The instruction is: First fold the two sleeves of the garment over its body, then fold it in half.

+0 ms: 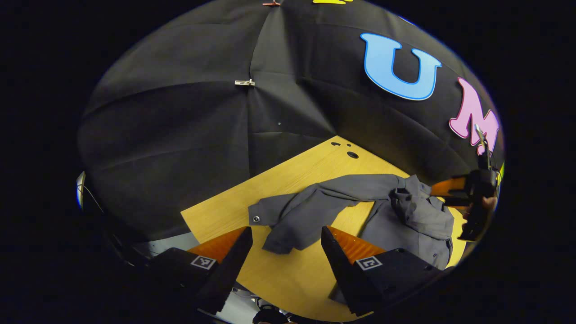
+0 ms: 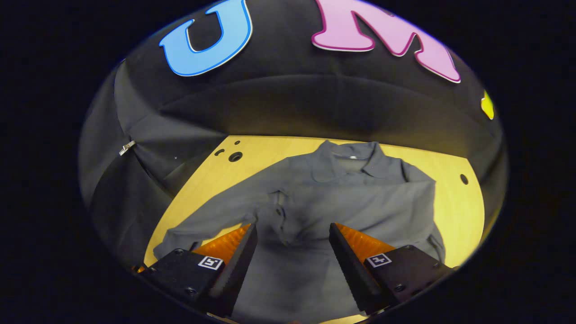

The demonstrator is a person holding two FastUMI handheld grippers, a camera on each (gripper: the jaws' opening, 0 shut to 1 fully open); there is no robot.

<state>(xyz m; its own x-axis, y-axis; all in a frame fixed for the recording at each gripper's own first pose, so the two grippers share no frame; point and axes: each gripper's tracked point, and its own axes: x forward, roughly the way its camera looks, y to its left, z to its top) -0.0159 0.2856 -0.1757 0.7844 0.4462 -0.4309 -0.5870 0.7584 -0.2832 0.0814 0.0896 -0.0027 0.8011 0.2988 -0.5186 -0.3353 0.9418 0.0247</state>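
A grey collared shirt (image 2: 360, 198) lies on the wooden table (image 2: 261, 148) with its collar (image 2: 353, 157) toward the wall. One sleeve appears to lie folded across the chest. The other sleeve (image 1: 306, 211) stretches out sideways over the wood and ends in a cuff (image 1: 258, 215). My left gripper (image 1: 285, 240) hovers open above this outstretched sleeve, with nothing between its fingers. Over the shirt's lower body my right gripper (image 2: 292, 240) is open and holds nothing. It also appears at the far right of the left gripper view (image 1: 468, 193), held by a hand beside the bunched shirt body.
The table has round holes near its far corners (image 2: 235, 156) (image 2: 463, 178). Black cloth wall surrounds the table closely, with a metal clip (image 1: 244, 82) on a seam. Bare wood (image 1: 288, 274) shows in front of the outstretched sleeve, near the table edge.
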